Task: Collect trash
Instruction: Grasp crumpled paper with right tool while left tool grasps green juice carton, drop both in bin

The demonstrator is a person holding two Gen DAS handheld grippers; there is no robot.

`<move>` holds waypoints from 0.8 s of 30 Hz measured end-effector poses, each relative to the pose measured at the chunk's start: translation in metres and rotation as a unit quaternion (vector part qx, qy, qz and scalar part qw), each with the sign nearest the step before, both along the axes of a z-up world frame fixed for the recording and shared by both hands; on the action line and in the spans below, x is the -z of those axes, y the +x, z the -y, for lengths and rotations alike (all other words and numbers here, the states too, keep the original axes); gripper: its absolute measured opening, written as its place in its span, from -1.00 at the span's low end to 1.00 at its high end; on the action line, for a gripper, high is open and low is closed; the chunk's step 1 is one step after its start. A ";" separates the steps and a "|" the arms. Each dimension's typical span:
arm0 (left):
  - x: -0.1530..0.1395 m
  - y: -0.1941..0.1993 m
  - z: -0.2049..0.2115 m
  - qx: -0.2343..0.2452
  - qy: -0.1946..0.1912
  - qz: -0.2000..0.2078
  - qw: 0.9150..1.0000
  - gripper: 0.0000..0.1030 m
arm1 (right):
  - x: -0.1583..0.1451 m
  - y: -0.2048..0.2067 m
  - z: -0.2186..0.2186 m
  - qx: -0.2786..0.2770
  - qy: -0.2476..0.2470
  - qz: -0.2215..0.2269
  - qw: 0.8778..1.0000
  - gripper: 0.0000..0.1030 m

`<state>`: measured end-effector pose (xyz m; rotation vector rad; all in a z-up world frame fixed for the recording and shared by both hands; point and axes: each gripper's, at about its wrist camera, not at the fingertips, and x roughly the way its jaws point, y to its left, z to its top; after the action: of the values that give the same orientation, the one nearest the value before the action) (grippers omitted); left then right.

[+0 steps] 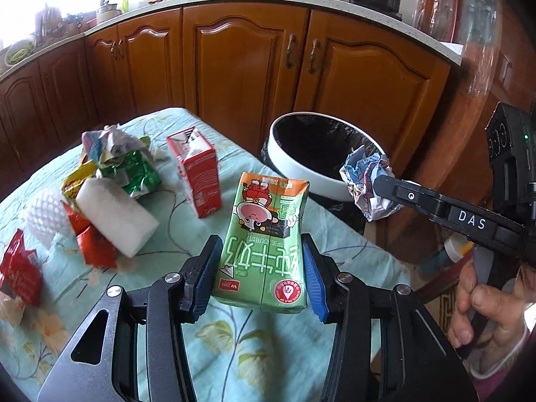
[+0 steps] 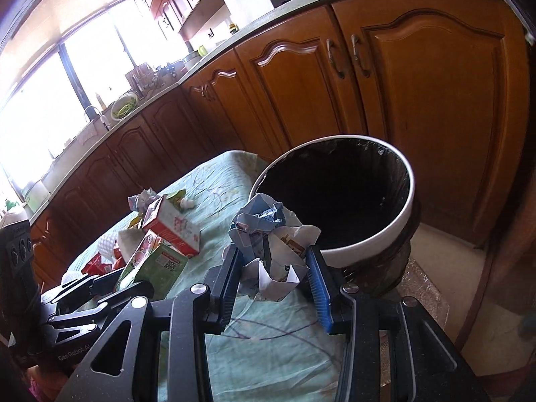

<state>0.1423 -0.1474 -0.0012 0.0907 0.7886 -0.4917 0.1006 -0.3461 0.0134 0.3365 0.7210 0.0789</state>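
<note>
My left gripper (image 1: 260, 244) is shut on a green milk carton (image 1: 268, 234), its blue pads pressing both sides, and holds it tilted above the flowered tablecloth (image 1: 234, 351). In the right wrist view the same carton (image 2: 157, 261) shows at the lower left in the left gripper (image 2: 100, 284). My right gripper (image 2: 273, 254) is shut on a crumpled ball of printed paper (image 2: 268, 234), just short of the near rim of the white trash bin (image 2: 368, 241) with its black liner. From the left wrist view, the paper ball (image 1: 366, 184) hangs at the bin's rim (image 1: 301, 164).
On the table lie a red carton (image 1: 197, 174), a heap of crumpled wrappers (image 1: 117, 154), a white foam block (image 1: 114, 214), a foam net (image 1: 43, 214) and a red packet (image 1: 20, 271). Wooden cabinets (image 1: 251, 60) stand behind the bin. A person's hand (image 1: 485, 308) grips the right handle.
</note>
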 end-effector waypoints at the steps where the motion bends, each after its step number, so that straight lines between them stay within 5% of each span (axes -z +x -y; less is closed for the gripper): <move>1: -0.001 0.004 0.006 0.003 0.000 0.002 1.000 -0.10 | -0.002 0.002 0.006 0.005 -0.002 0.002 1.000 -0.22; 12: -0.023 0.057 0.069 0.032 -0.008 -0.001 0.999 -0.10 | 0.000 0.047 0.045 0.034 -0.018 -0.011 0.999 -0.21; 24: -0.010 0.110 0.124 0.041 0.013 -0.028 0.999 -0.10 | 0.017 0.079 0.068 0.042 -0.018 -0.036 0.998 -0.15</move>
<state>0.2527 -0.2712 0.0092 0.1338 0.8495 -0.5633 0.1792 -0.4144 -0.0035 0.3367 0.7773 -0.0247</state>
